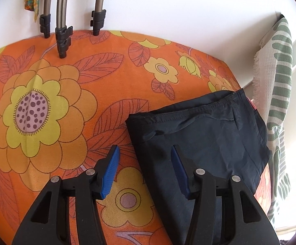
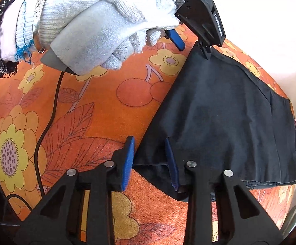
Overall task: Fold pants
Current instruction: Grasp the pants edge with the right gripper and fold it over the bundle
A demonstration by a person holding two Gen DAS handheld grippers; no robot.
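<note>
The pants [image 1: 198, 134] lie folded into a dark, compact packet at the right end of the flowered cloth [image 1: 46, 110], close beside the striped towel [image 1: 278, 94] hanging off that end. Over the packet's left edge hangs the left gripper [image 1: 145, 170], jaws apart, one blue finger above the pants, the other above bare cloth, nothing pinched. The right gripper [image 2: 150, 161] straddles the packet's near corner; its jaws stand apart too, with the fabric edge between the fingers but no pad pressing it. The gloved hand [image 2: 99, 26] carries the left tool at the packet's far edge. This looks like tidying a nearly finished fold: best to press the edges flat and square the corners, keeping the layers from sliding.
</note>
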